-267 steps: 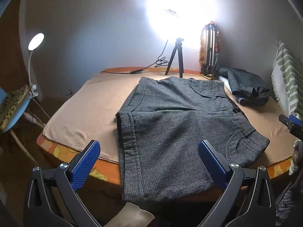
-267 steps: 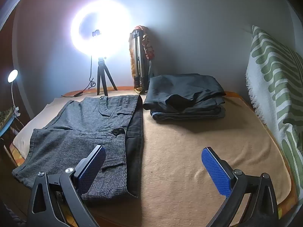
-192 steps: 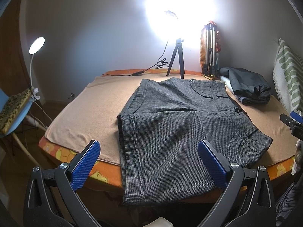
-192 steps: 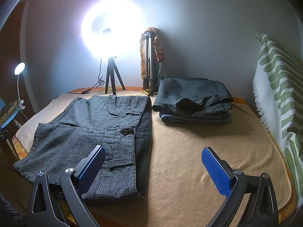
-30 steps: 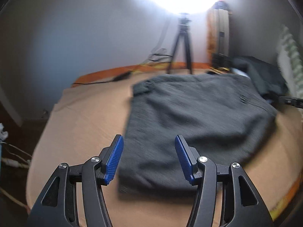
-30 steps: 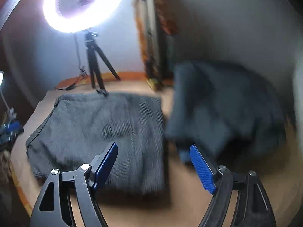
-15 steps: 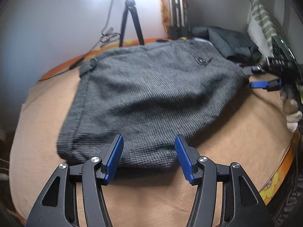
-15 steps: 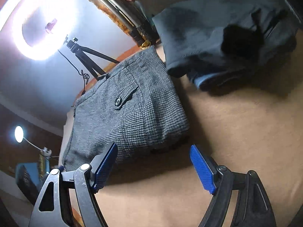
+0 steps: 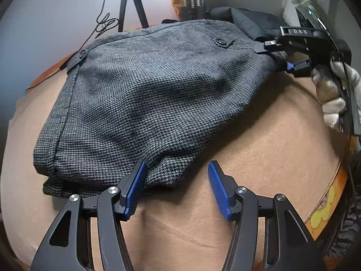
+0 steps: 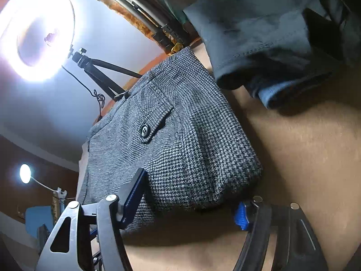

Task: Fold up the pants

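Observation:
The grey houndstooth pants point(image 9: 146, 94) lie folded in a thick pad on the tan cloth point(image 9: 270, 158). My left gripper point(image 9: 177, 184) is open at the pad's near folded edge, with the cloth's corner between its blue fingers point(image 9: 135, 185). In the right wrist view the same pants point(image 10: 180, 135) fill the middle. My right gripper point(image 10: 189, 194) is open and tilted, its jaws on either side of the pad's right end, one above and one below. It also shows in the left wrist view point(image 9: 284, 54) at the pad's far right corner.
A folded dark garment stack point(image 10: 270, 27) lies just beyond the pants. A ring light on a tripod point(image 10: 38, 29) and a folded tripod point(image 10: 144, 13) stand at the back. The table's orange flowered edge point(image 9: 327, 203) is at the right. A small lamp point(image 10: 24, 172) glows at left.
Both grippers have moved in closer to the folded pants. The left one now straddles the near edge and the right one the right end. The pants lie folded in half compared with seconds ago.

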A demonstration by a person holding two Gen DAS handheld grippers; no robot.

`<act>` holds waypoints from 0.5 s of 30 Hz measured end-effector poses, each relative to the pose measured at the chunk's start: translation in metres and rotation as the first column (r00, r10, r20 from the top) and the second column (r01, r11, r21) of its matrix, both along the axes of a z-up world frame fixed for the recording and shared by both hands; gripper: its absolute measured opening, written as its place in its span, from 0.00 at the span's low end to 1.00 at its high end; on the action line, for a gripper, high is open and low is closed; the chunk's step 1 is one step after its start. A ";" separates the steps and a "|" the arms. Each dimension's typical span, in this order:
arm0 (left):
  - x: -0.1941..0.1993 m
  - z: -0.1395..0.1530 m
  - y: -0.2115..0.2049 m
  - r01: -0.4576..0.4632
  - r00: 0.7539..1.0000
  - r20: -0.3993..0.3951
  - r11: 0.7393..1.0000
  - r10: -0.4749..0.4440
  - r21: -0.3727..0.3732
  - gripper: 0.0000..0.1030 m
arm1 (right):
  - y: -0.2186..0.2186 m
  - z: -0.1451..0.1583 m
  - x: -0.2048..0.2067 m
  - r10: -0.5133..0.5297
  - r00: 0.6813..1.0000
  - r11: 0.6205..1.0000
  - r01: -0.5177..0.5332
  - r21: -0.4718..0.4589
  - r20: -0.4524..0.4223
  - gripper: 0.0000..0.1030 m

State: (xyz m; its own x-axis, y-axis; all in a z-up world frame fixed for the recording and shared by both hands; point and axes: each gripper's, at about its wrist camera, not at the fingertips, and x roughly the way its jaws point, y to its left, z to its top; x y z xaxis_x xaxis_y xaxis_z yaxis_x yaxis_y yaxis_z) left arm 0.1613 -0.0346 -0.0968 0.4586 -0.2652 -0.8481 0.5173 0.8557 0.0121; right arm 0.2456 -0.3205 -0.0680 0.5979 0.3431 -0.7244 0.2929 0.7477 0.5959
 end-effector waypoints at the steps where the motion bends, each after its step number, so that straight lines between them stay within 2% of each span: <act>1: 0.000 0.002 -0.001 0.003 1.000 -0.004 1.000 -0.003 0.005 0.54 | 0.000 0.001 0.000 -0.006 1.000 1.000 0.006 -0.007 -0.001 0.59; 4: 0.002 0.019 0.001 -0.010 1.000 0.005 0.999 0.011 -0.033 0.54 | 0.000 0.003 -0.002 -0.002 1.000 1.000 0.002 -0.029 0.001 0.43; 6: 0.007 0.039 -0.001 -0.025 0.998 0.050 0.997 0.029 -0.069 0.54 | 0.003 0.007 -0.003 0.011 1.000 0.998 -0.010 -0.065 0.015 0.39; 8: 0.015 0.053 -0.007 -0.054 0.991 0.118 0.997 0.061 -0.059 0.54 | 0.004 0.008 -0.004 0.021 1.000 0.996 -0.019 -0.084 0.023 0.39; 11: 0.036 0.065 -0.018 -0.102 0.981 0.159 0.991 0.114 -0.083 0.54 | 0.003 0.006 -0.003 0.024 0.999 0.997 -0.023 -0.075 0.021 0.40; 13: 0.052 0.062 -0.030 -0.137 0.970 0.194 0.989 0.145 -0.050 0.54 | 0.001 0.004 -0.002 0.018 1.000 0.998 -0.017 -0.058 0.018 0.46; 15: 0.064 0.052 -0.044 -0.160 0.963 0.224 0.987 0.149 0.032 0.54 | -0.001 0.003 -0.002 0.016 1.000 0.999 -0.015 -0.039 0.018 0.53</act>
State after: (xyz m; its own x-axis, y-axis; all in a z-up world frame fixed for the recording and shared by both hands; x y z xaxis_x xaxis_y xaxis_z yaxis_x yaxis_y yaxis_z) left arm 0.2255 -0.0783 -0.0451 0.6679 -0.1375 -0.7315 0.3591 0.9204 0.1549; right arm 0.2436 -0.3210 -0.0652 0.6061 0.3245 -0.7262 0.2701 0.7748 0.5716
